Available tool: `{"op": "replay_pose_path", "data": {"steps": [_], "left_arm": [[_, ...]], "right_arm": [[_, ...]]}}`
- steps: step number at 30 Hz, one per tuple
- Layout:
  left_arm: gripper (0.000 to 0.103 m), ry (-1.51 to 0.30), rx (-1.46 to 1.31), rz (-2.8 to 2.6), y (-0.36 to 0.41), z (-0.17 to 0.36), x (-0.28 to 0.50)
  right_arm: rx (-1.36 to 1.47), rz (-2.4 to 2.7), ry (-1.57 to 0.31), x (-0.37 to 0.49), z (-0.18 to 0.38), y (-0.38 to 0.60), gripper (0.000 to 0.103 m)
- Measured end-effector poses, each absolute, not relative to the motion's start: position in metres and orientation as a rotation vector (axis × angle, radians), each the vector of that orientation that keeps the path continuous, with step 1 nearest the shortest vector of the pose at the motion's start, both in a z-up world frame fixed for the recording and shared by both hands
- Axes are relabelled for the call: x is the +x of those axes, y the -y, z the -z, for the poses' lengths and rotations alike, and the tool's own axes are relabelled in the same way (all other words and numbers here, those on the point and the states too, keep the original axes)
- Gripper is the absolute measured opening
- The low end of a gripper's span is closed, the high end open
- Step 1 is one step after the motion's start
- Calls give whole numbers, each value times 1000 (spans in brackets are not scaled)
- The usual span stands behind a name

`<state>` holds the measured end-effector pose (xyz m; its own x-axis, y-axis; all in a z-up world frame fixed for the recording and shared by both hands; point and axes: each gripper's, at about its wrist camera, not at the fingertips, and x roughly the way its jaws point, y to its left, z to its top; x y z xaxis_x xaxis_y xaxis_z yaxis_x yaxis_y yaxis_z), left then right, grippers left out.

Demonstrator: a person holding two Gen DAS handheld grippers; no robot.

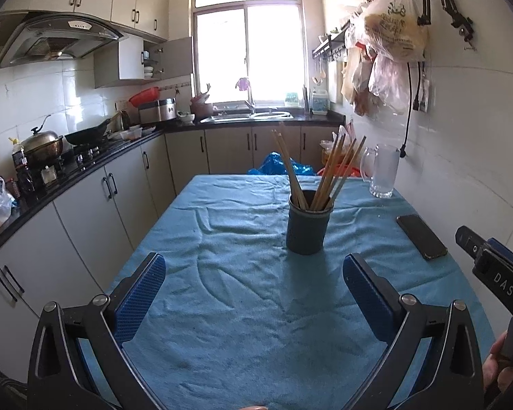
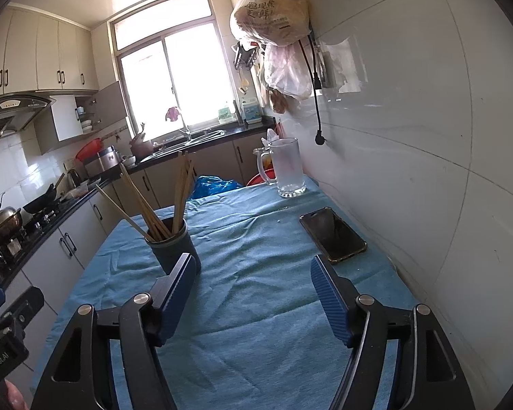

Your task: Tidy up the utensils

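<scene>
Chopsticks [image 1: 319, 171] stand fanned in the dark holder [image 1: 309, 225] mid-tabletop [image 1: 222, 307]; they look light, stiff and slippery, so I'd pinch one near its upper shaft. My left claw [image 1: 254, 294] and right claw [image 2: 253, 294] hang spread wide, holding nothing.

**A lived-in home kitchen**

At 12 o'clock a sink [image 1: 253, 116] sits under a bright window [image 1: 248, 39]. At 9 o'clock: range hood [image 1: 56, 39], wok [image 1: 87, 134] on the stove, cream cabinets [image 1: 85, 212]. At 2 o'clock, plastic bags [image 1: 390, 37] hang on a tiled wall.
</scene>
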<state>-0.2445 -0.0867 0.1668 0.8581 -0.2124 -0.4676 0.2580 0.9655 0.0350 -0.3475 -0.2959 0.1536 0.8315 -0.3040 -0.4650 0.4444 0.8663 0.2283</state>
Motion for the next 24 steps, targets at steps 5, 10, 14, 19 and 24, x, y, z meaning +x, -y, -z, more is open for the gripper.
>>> {"op": "replay_pose_path", "data": {"steps": [5,10,14,19,24], "left_arm": [[103,-507,99,250,89,-161,-239],[103,-526,98,254,90,-156,-234],[103,-546,94,257,90,-152,-230],[103,-560,95,256,91,-149,-227],[103,-574,92,261,91,-146,-224]], "right_arm": [[335,410,-441,-345,-150,297,75],[339,411,-448,-342,-147,298,75],[338,412,-454,-339,-145,298,75],[342,411,-465,-336,-142,299,75],[341,410,-471,-334,-142,299,76]]}}
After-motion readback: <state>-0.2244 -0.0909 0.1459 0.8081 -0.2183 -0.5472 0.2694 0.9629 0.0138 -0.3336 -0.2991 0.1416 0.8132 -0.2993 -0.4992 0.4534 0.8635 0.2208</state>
